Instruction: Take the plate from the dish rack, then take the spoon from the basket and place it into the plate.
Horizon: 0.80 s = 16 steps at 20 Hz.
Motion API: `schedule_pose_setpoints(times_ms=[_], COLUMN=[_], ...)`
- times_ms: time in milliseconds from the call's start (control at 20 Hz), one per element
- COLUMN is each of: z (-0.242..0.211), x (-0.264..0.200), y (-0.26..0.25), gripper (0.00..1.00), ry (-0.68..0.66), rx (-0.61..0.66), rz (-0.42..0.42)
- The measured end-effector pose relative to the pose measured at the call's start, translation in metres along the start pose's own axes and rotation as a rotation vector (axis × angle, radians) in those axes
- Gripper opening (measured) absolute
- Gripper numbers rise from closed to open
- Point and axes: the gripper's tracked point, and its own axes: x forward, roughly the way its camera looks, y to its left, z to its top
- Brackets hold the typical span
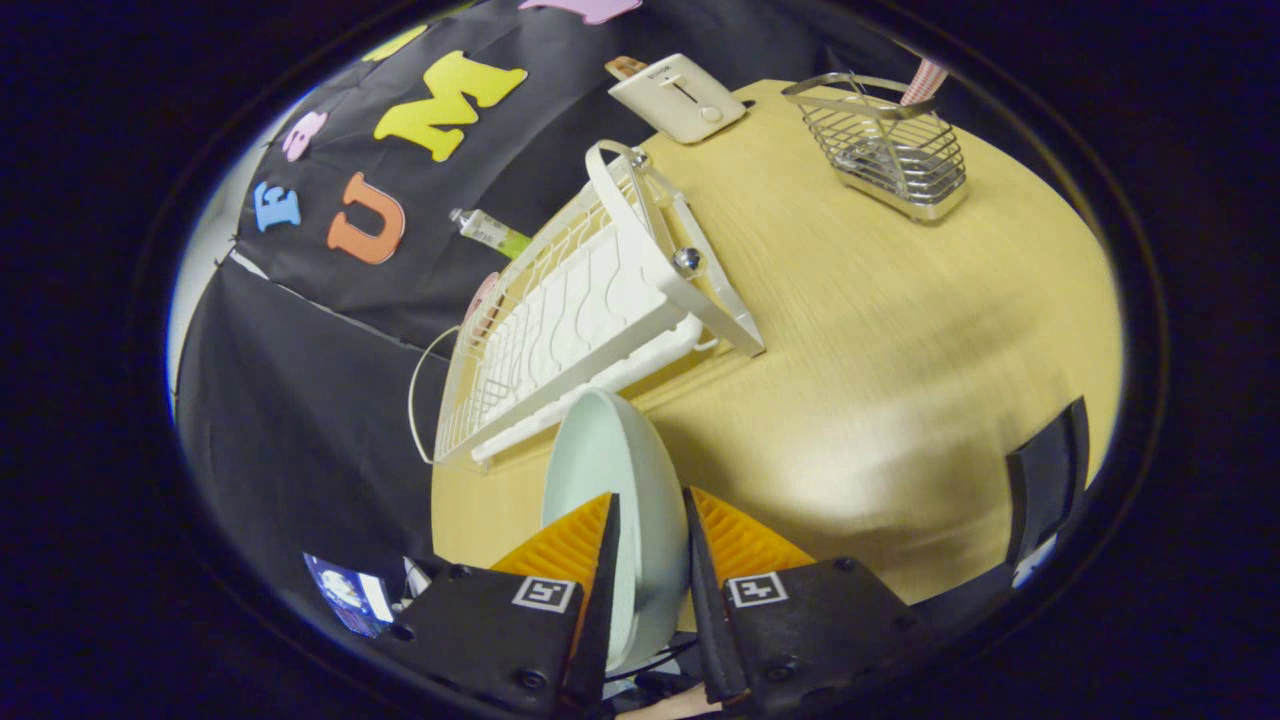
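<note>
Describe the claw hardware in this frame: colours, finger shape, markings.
The claw has two black blocky finger bases, each with a small square black-and-white marker tag on top and visible screw heads. From each base rises a wedge-shaped orange finger with a ribbed surface, edged on its inner side by a thin black pad. Dark cables show just beneath the bases.

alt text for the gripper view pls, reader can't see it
The gripper is shut on the rim of a pale plate, held on edge over a wooden table. Just beyond stands the white dish rack; farther off are a wire basket and a white toaster.
</note>
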Motion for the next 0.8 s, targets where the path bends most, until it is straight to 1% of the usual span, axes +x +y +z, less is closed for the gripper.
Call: schedule_pose_setpoints(times_ms=[200, 300, 400, 550, 700, 800], z=[0.006, 0.012, 0.017, 0.032, 0.051, 0.059], x=[-0.001, -0.007, -0.017, -0.039, -0.073, -0.097], y=[0.002, 0.002, 0.0, -0.006, -0.015, -0.017], gripper=[0.42, 0.46, 0.53, 0.63, 0.69, 0.73], ry=[-0.023, -0.062, -0.111, -0.228, -0.394, -0.492], rx=[-0.021, -0.057, -0.107, -0.212, -0.338, -0.409], rz=[0.029, 0.027, 0.014, -0.034, -0.098, -0.117])
